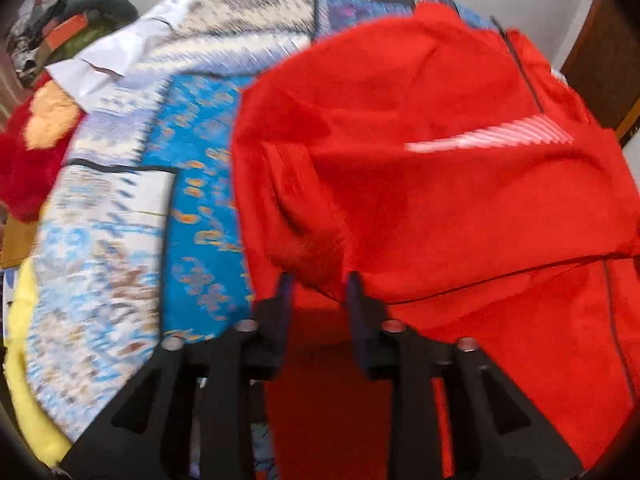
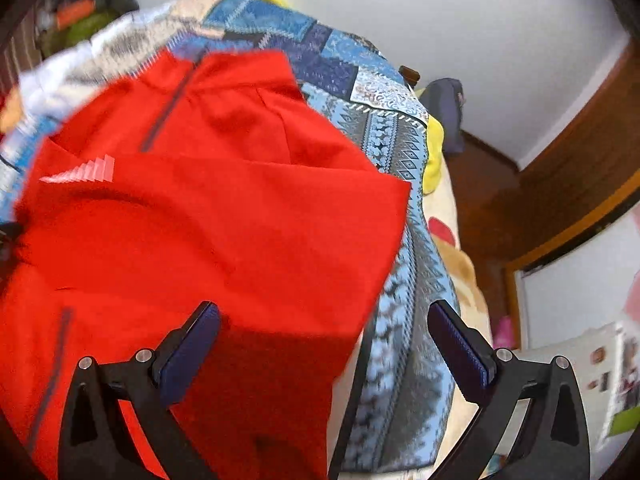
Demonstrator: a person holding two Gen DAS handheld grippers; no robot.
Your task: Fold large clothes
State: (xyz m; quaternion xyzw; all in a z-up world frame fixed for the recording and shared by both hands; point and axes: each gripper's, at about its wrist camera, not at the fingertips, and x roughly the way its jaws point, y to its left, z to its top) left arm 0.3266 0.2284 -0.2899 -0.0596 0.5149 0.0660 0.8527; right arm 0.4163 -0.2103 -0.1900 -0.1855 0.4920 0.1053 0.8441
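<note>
A large red garment [image 1: 440, 184] with a dark zip and a white striped mark lies on a blue patterned bedspread [image 1: 200, 184]. In the left wrist view my left gripper [image 1: 320, 292] is shut on a fold of the red garment and holds that fold up over the rest of it. In the right wrist view the red garment [image 2: 208, 216] fills the left and middle. My right gripper [image 2: 324, 320] is open and empty, with its left finger over the garment's near right part and its right finger over the bedspread [image 2: 404, 320].
A white cloth [image 1: 120, 56], a red and orange plush item [image 1: 36, 136] and a pile of clothes [image 1: 68, 20] lie at the far left. A yellow blanket [image 1: 24, 352] shows at the bed's near left. Wooden door frame [image 2: 568, 184] and floor are to the right.
</note>
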